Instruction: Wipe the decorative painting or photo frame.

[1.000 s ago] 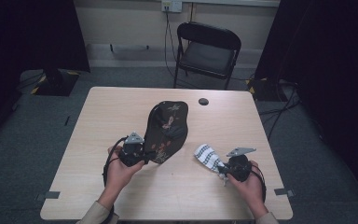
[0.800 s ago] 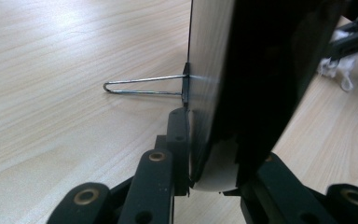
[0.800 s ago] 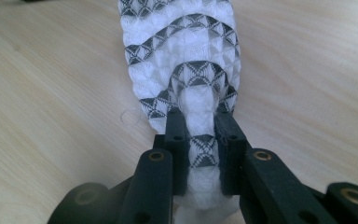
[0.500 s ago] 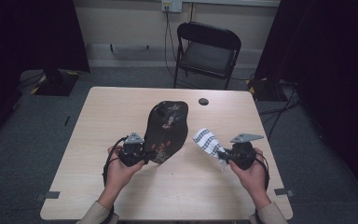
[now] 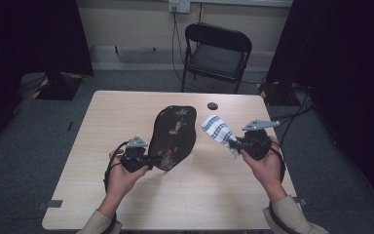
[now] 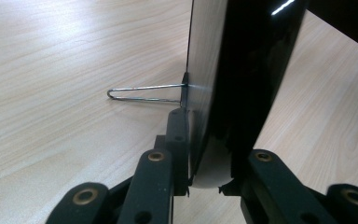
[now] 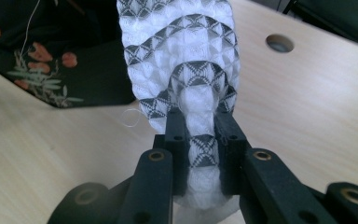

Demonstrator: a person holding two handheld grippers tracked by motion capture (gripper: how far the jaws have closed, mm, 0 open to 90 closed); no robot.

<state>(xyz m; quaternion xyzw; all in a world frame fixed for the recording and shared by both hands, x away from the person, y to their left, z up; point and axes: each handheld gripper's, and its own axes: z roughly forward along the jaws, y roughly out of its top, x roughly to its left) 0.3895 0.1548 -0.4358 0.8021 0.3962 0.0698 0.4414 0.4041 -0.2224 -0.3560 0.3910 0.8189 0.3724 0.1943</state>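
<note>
Left claw (image 5: 148, 161) clamped on the lower rim of a black lacquered tray (image 5: 174, 136), near the middle of the table (image 5: 102, 126). Tray stood on edge, tilted, with its painted face of leaves and orange blossoms turned toward the right hand. Seen from the left gripper view, glossy black plate (image 6: 242, 70) pinched between the two jaws, one pad on each face, with a thin wire loop (image 6: 144, 92) jutting from its back toward the wood; probably a hanger or prop, though hard to tell from this angle.

Right claw (image 5: 232, 143) closed tight on a white cloth with a grey diamond pattern (image 5: 216, 129), lifted clear of the table and held just beside the tray's right edge, apart from it in the high view. In the right gripper view, cloth (image 7: 186, 60) bunched between the jaws and bulging out above them, a loose thread hanging at its left side, the tray's flowered face (image 7: 51, 70) behind at the left.

Small round hole (image 5: 213, 106) in the tabletop beyond the cloth. Black folding chair (image 5: 216, 53) at the far side of the table.
</note>
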